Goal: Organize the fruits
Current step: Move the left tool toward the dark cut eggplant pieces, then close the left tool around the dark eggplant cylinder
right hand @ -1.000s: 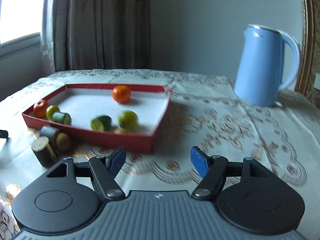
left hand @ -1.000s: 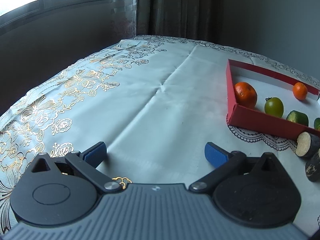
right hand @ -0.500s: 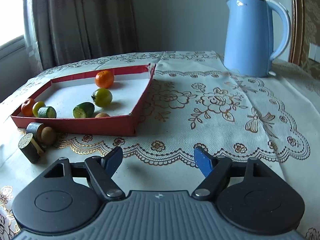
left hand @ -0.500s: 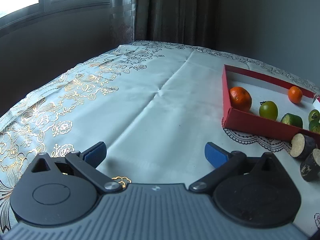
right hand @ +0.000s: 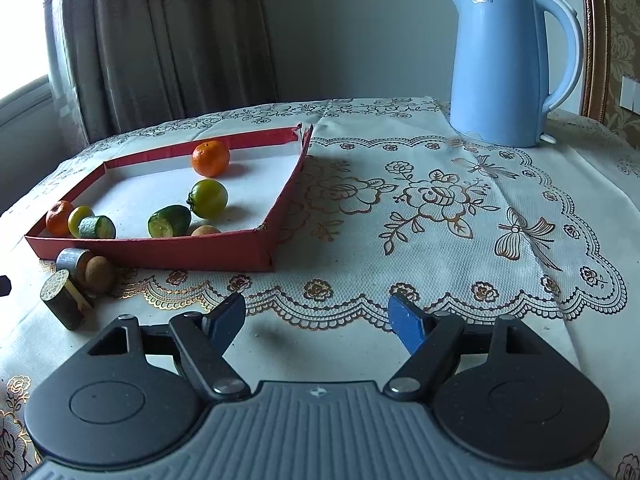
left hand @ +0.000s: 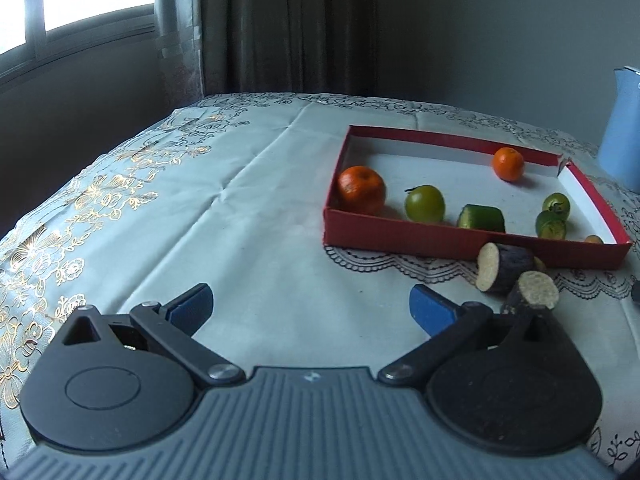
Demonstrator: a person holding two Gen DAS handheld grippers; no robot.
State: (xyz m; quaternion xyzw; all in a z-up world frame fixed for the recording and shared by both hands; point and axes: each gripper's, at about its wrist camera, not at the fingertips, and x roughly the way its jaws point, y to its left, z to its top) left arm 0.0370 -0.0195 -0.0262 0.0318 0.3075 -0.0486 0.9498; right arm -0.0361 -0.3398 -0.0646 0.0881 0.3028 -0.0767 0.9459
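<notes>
A red tray [left hand: 472, 240] [right hand: 168, 254] holds two oranges [left hand: 361, 189] [right hand: 211, 158], green tomatoes [left hand: 425, 203] [right hand: 208, 198] and cucumber pieces [left hand: 481, 218] [right hand: 169, 221]. Two dark cut sugarcane pieces [left hand: 503, 267] [right hand: 66, 304] and a brown kiwi [right hand: 98, 274] lie on the tablecloth just in front of the tray. My left gripper [left hand: 310, 308] is open and empty, left of the cane pieces. My right gripper [right hand: 316, 320] is open and empty, in front of the tray's right corner.
A blue electric kettle [right hand: 508, 64] stands at the back right; its edge shows in the left wrist view [left hand: 622, 136]. Curtains [right hand: 160, 40] and a window [left hand: 80, 0] are behind the table. A lace mat [right hand: 432, 200] covers the table's right part.
Both grippers' views have swung: the left one turned right so the whole tray shows, the right one turned left and drew back a little. Both stayed open.
</notes>
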